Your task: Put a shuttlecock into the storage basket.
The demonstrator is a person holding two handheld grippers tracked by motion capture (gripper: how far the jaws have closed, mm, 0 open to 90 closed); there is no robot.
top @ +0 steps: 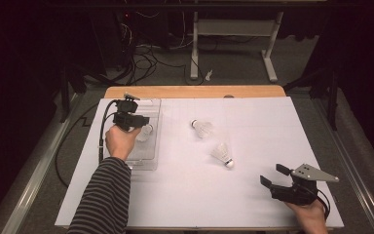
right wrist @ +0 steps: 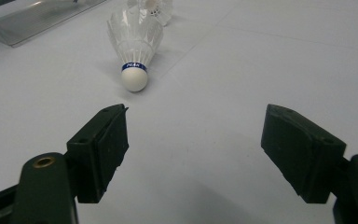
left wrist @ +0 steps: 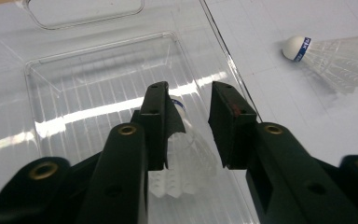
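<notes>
The left gripper [left wrist: 189, 126] hangs spread over the shuttlecock [left wrist: 184, 158] lying in the clear tray [left wrist: 74, 70], while the nearer loose shuttlecock [right wrist: 135, 39] lies cork-first straight ahead of the spread right gripper [right wrist: 193, 154]

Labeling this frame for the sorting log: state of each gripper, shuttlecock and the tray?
left gripper: open, over the tray, a shuttlecock between its jaws, not pressed.
right gripper: open wide, nothing between its jaws, near the table's front edge.
clear tray: lidless, one shuttlecock inside.
shuttlecock in tray: lying on the tray floor.
two shuttlecocks on table: lying on their sides, apart.
</notes>
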